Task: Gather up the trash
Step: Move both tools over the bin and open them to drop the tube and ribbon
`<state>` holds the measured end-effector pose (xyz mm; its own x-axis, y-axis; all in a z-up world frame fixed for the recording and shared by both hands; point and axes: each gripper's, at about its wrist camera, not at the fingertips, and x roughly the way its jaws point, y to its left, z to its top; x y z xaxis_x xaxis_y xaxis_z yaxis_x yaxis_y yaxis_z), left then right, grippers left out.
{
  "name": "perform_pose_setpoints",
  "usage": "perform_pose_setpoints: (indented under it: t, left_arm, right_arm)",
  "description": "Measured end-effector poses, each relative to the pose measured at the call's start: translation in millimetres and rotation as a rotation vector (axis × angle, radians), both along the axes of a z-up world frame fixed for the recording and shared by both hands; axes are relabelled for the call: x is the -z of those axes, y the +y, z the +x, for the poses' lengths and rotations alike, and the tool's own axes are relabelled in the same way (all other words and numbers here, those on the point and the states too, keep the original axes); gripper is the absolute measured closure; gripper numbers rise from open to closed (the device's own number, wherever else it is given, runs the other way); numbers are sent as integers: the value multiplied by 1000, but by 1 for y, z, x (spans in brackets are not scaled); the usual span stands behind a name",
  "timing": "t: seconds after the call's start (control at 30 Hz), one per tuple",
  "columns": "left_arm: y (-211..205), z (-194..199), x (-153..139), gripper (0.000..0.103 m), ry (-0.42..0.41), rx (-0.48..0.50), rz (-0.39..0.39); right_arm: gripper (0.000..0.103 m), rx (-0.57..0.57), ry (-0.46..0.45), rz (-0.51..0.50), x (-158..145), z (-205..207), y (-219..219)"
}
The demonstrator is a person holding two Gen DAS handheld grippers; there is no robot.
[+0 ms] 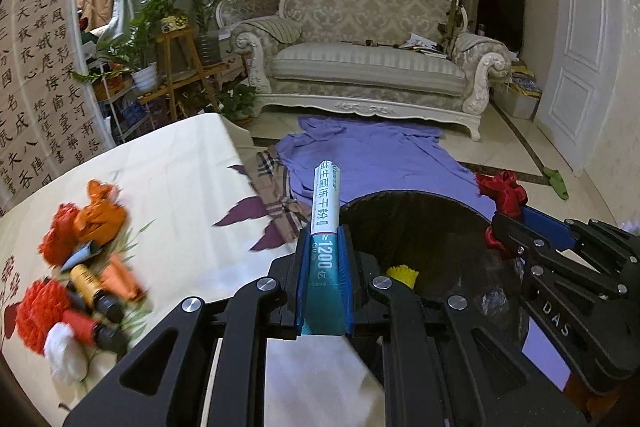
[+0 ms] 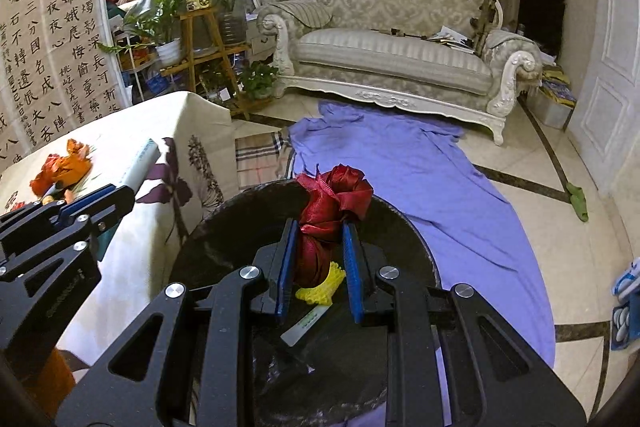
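- Our left gripper (image 1: 325,247) is closed tight on a white and teal sachet stick (image 1: 326,211). The stick stands up past the fingertips, and it hangs at the near left rim of the black-lined trash bin (image 1: 420,227), not yet over the opening.
- Our right gripper (image 2: 320,251) is clamped on a crumpled red ribbon (image 2: 332,203), held above the trash bin (image 2: 224,227) with the mouth directly under the fingers.
- We judge the step in hand is dropping both pieces. The ribbon looks ready: we need only open the jaws, then lift clear so the fabric does not snag on the pads.
- The stick wants a short carry to the right first, so its lower end clears the rim before we let go.
- In the bin, below the right gripper, lie a yellow ruffled wrapper (image 2: 322,287) and a flat strip that we cannot identify.
- More trash waits to the left of the left gripper: a heap of orange and red wrappers (image 1: 80,251) with small dark bottles among them, somewhat blurred, on the floral tablecloth (image 1: 168,179).
- Ahead of both grippers a purple sheet (image 1: 372,155) covers the tiled floor, with a plaid cloth (image 1: 276,195) beside it.
- Beyond stand an ornate cream sofa (image 1: 368,67), potted plants (image 1: 160,27) on a wooden stand, and a calligraphy panel (image 1: 36,75) far left.
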<state>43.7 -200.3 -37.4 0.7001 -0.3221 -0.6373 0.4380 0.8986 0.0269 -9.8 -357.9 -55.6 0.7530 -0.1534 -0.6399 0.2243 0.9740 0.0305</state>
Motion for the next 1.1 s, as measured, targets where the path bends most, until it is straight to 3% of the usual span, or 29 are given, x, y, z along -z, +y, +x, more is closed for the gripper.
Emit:
perform_pose_setpoints:
  t: [0.2,0.27,0.33,0.63,0.8,1.1]
  left_arm:
    - [-13,11,10,86,19,20,33]
    - [-14,13,12,78,24,18,39]
    - [-13,14,14,59,35,9,39]
    - [3,16,8,38,40,-40,20]
    - [25,8,0,34,44,-79,15]
    - [88,-8,-13,33,31,-197,28]
  right_arm:
    - [77,19,-2,15,4,10,-11]
    - [64,29,-6,7,4,10,-12]
    - [60,44,-17,-2,3,8,-14]
    - [57,57,-21,3,0,2,-16]
    - [53,36,-26,21,-5,-1,-7]
    - [53,-99,-20,23,-12,4,57]
